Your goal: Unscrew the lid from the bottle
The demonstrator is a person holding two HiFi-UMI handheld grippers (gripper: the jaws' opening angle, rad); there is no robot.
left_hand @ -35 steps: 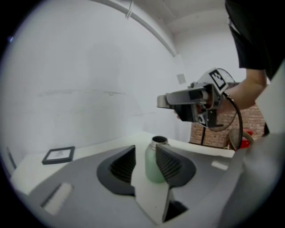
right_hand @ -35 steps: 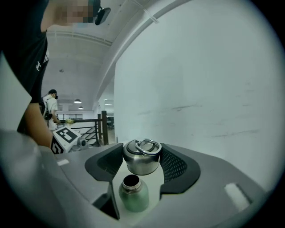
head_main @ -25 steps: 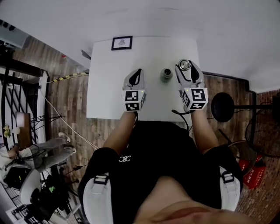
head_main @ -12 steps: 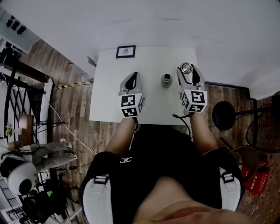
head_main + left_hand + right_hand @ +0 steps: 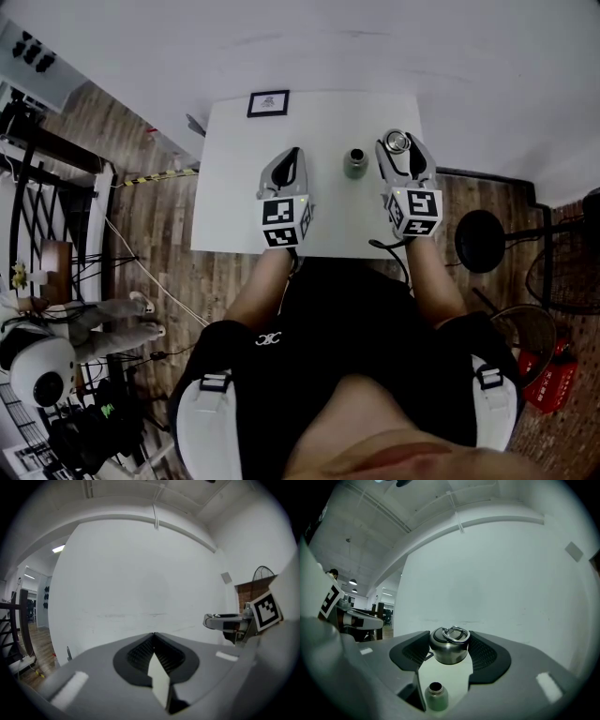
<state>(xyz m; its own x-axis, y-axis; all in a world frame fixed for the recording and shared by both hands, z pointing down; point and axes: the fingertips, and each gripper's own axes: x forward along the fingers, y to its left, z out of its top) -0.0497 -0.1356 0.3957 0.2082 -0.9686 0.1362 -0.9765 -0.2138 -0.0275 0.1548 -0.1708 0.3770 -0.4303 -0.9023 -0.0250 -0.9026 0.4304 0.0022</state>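
lid (image 5: 449,645): clamped between right fingers (image 5: 487,654) | bottle (image 5: 355,162): uncapped, left of them

No readable text, numbers or brand names in any view. Closest you've got:
- Black-and-white square code patterns on the marker cube (image 5: 284,221) of your left gripper (image 5: 295,153), and the same kind on the right gripper (image 5: 397,142). These are machine codes, not characters.
- The framed card (image 5: 268,103) at the far edge of the table (image 5: 234,187) has print too small to read.
- The small white emblem (image 5: 269,340) on your shirt can't be made out.
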